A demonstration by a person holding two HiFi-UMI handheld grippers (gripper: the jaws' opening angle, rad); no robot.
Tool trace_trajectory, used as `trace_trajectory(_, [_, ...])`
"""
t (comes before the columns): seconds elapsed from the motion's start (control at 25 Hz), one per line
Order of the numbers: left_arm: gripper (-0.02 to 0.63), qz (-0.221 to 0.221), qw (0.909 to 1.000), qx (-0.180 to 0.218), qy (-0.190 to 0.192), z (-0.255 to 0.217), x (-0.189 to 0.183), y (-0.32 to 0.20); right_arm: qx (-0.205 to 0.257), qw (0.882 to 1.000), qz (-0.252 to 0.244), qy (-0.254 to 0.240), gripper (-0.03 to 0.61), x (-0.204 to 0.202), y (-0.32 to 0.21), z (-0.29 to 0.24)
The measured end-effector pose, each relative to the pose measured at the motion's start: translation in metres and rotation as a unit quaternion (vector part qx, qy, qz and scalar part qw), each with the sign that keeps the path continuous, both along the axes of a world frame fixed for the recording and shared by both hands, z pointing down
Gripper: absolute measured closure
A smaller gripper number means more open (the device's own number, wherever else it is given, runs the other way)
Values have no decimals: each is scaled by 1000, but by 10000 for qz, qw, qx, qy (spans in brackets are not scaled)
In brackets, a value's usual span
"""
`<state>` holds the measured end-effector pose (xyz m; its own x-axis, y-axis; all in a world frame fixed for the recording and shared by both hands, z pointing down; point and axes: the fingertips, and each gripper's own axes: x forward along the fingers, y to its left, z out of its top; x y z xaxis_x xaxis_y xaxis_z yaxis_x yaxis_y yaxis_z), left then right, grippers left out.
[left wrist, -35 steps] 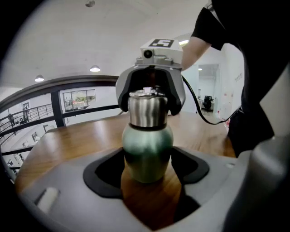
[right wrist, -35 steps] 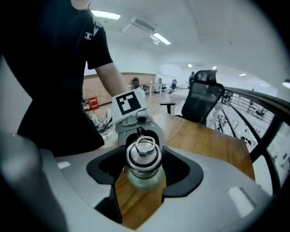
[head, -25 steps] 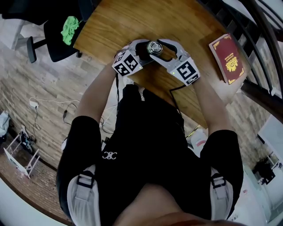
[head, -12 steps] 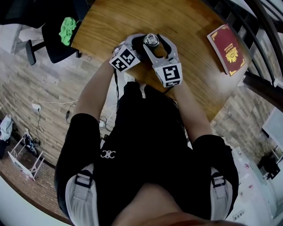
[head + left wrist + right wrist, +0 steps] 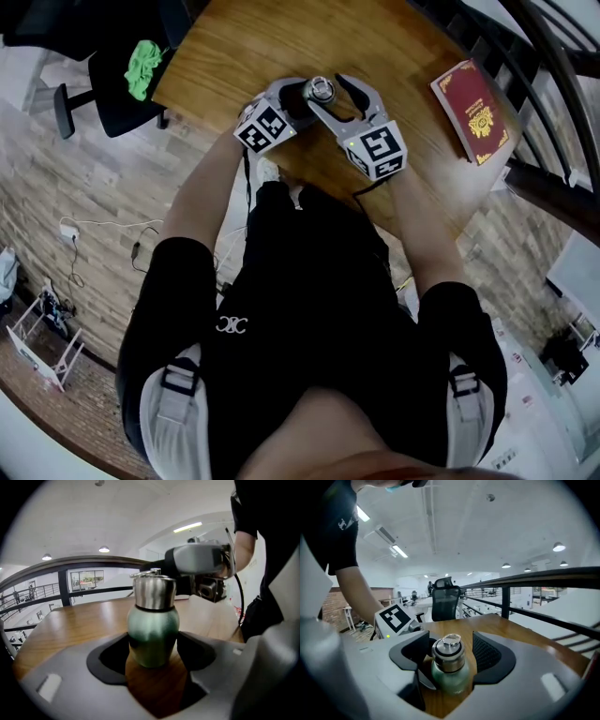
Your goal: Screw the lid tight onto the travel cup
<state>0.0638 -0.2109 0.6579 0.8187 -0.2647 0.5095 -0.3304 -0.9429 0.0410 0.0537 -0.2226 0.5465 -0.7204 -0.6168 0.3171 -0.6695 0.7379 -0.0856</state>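
The left gripper (image 5: 154, 654) is clamped on the green body of the travel cup (image 5: 153, 634), which stands upright on the wooden table (image 5: 234, 47), toward its near edge. The right gripper (image 5: 451, 658) stands wide around the steel lid (image 5: 449, 652), with a gap beside one pad. A red book (image 5: 472, 111) lies well off to the right.

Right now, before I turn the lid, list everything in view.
Table: one, brown wood, under the cup.
Cup: one, green, upright on the table.
Lid: one, steel, on the cup.
Book: one, red and gold, table's right.
Chair: one, black, past the table's left corner.
Cloth: one, green, on the chair.
Cables: few, white and dark, floor at left.
Left gripper: one, grey, fingers shut on the cup.
Right gripper: one, grey, fingers open around the lid.
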Motion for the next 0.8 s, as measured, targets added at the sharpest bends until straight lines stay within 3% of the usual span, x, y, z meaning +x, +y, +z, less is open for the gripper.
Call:
trace_trajectory(0.08, [239,-5,10000,17,25,0,2,0,51,9959,-843,331,311,-3,1,-9])
trace_trajectory(0.12, [239,-1,10000,25,30,-1,2,0,62,9881,-1386,660,298,-7,3,-11])
trace_trajectory(0.2, [239,13,10000,33,-1,-2,2,0,43,9546,-2554,1534,296,-14,9,-10])
trace_trajectory(0.28, [239,27,9999,24,-109,-1,-1,1,68,8983,-3581,2546,296,-14,16,0])
trace_trajectory(0.36, [242,48,9997,23,-222,2,-2,1,288,8303,-4363,3457,282,-9,19,12])
trace_trajectory(0.44, [242,35,9997,60,-225,0,-1,0,501,7686,-4962,4008,264,-8,23,20])
trace_trajectory(0.52, [242,9,9998,99,-155,-1,1,-1,577,7213,-5409,4288,264,-9,30,27])
trace_trajectory(0.56, [242,9,9999,102,-125,-1,3,0,594,7046,-5562,4366,264,-10,33,31])
trace_trajectory(0.64, [242,24,9999,96,-120,-1,4,1,568,6867,-5731,4436,266,-13,34,38])
trace_trajectory(0.8, [242,29,9999,81,-135,-1,3,1,-3,6773,-5902,4392,291,-13,34,46])
